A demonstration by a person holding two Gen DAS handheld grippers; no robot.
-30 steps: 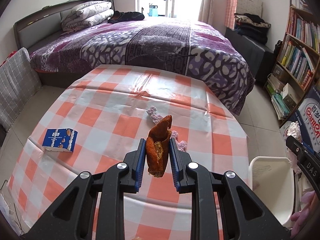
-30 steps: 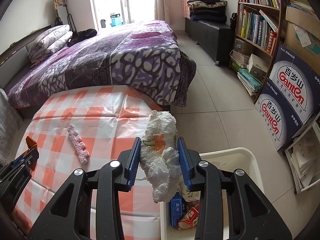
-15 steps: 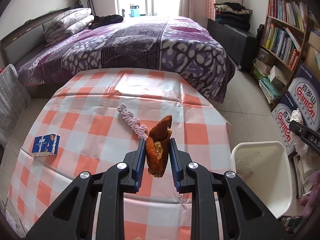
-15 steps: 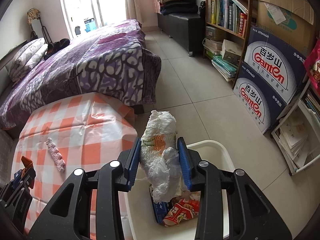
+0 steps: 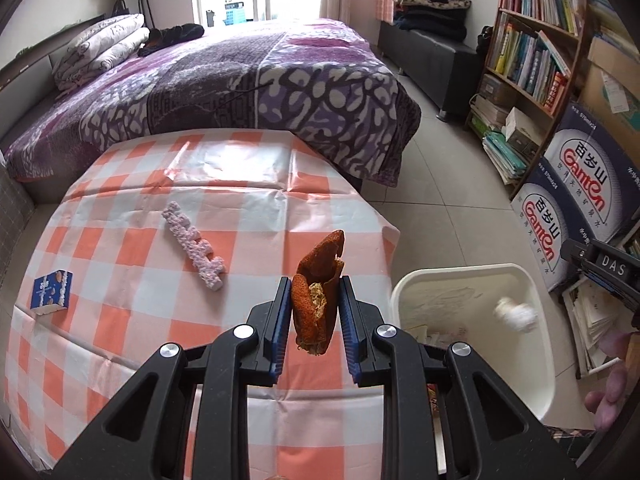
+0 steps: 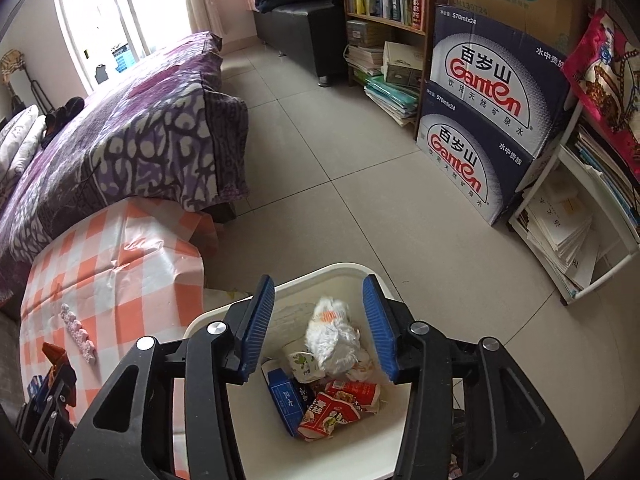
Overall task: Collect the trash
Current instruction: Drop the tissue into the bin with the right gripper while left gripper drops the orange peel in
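White bin [image 6: 280,440] stands on the floor off the table's [image 5: 120,280] right edge. Right tongs [image 6: 318,328] have just been opening, now spread; white wad [image 6: 334,334] drops free into the bin. Left tongs [image 5: 314,316] pinch orange peel [image 5: 316,296] near the table's right edge. Best carry it fully over the bin before releasing. Pink strip [image 5: 194,246] and blue carton [image 5: 51,292] remain on the table.

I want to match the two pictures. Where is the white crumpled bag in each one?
Left wrist view: the white crumpled bag is a blur at the right, inside the white bin.
Right wrist view: it is low in the middle, between the open right claw, above the wrappers.
Shared landmark: the pink foam strip on the checked table.
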